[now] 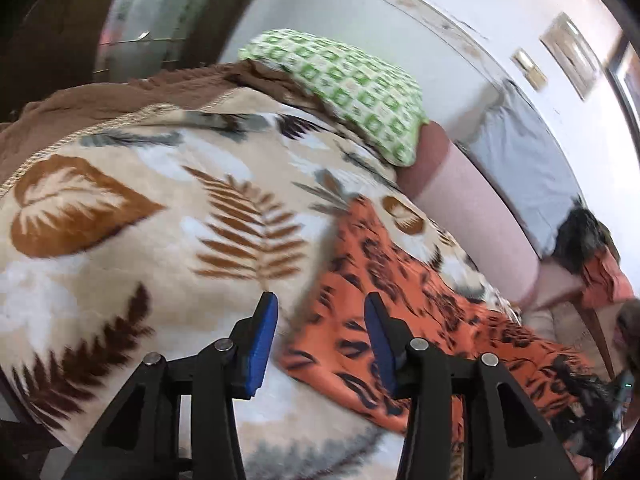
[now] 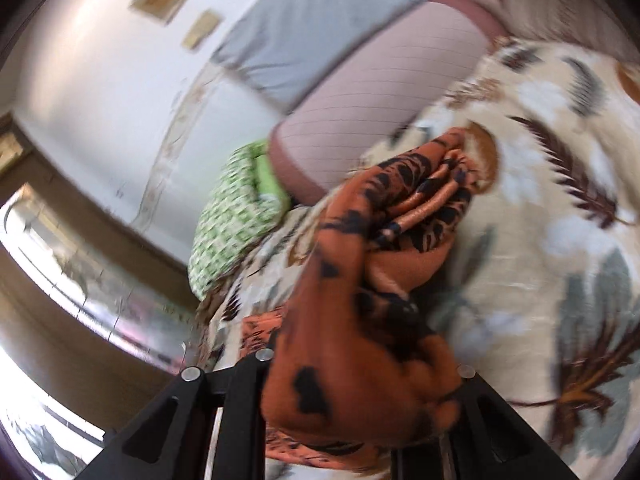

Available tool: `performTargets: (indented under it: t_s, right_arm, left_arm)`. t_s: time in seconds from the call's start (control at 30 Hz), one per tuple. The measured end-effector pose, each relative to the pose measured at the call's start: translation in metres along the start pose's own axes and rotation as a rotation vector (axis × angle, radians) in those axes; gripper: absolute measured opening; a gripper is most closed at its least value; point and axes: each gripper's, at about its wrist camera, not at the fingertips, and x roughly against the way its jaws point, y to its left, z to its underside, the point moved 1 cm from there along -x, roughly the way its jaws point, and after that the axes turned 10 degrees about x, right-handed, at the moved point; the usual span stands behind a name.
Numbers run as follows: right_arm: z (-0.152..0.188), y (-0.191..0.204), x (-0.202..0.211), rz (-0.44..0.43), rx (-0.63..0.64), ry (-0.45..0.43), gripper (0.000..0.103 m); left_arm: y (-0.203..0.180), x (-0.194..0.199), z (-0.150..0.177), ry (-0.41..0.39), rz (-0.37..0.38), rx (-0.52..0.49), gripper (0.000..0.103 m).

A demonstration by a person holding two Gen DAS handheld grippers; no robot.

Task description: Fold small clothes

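Jaws of the left gripper (image 1: 320, 344) stand spread over the garment (image 1: 404, 320) on the blanket (image 1: 120, 208), holding nothing, while the right gripper (image 2: 360, 384) pinches a bunched end, so a fold seems underway; next, lay that end flat.

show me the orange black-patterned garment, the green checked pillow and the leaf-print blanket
orange black-patterned garment (image 1: 352, 312), left wrist view, its flat middle
green checked pillow (image 1: 352, 84), left wrist view, its top face
leaf-print blanket (image 1: 168, 216), left wrist view, a bare patch beside the fern
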Motion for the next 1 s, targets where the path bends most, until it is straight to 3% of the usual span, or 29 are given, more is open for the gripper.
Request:
performTargets:
  t_s: [0.23, 0.33, 0.43, 0.5, 0.53, 0.57, 0.7, 0.8, 0.9, 1.0]
  right_arm:
    - [0.025, 0.093, -0.055, -0.043, 0.156, 0.113, 0.021]
    - [0.051, 0.129, -0.092, -0.036, 0.236, 0.232, 0.021]
    - [0.087, 0.152, -0.13, 0.035, 0.296, 0.372, 0.024]
    - [0.108, 0.153, -0.149, 0.051, 0.272, 0.435, 0.034]
    - [0.114, 0.151, -0.158, 0.039, 0.248, 0.459, 0.046]
    - [0.122, 0.151, -0.164, 0.014, 0.219, 0.471, 0.063]
    - [0.129, 0.167, -0.162, -0.059, 0.257, 0.438, 0.088]
    - [0.127, 0.171, -0.162, -0.145, 0.261, 0.466, 0.09]
    - [0.122, 0.162, -0.152, -0.294, 0.198, 0.481, 0.089]
    - [0.109, 0.145, -0.135, -0.38, 0.119, 0.435, 0.09]
  left_arm:
    - [0.035, -0.008, -0.017, 0.025, -0.036, 0.108, 0.046]
    - [0.042, -0.008, -0.022, 0.017, -0.04, 0.13, 0.046]
    - [0.048, -0.006, -0.029, 0.003, -0.044, 0.148, 0.046]
    - [0.049, -0.004, -0.031, -0.006, -0.048, 0.145, 0.046]
    - [0.05, -0.004, -0.032, -0.007, -0.046, 0.145, 0.046]
    - [0.05, -0.004, -0.033, -0.009, -0.047, 0.142, 0.046]
    - [0.051, -0.005, -0.034, -0.007, -0.045, 0.139, 0.046]
    - [0.052, -0.004, -0.036, -0.013, -0.04, 0.148, 0.046]
    - [0.052, -0.001, -0.036, -0.024, -0.033, 0.15, 0.046]
    - [0.047, 0.004, -0.034, -0.028, 0.004, 0.133, 0.046]
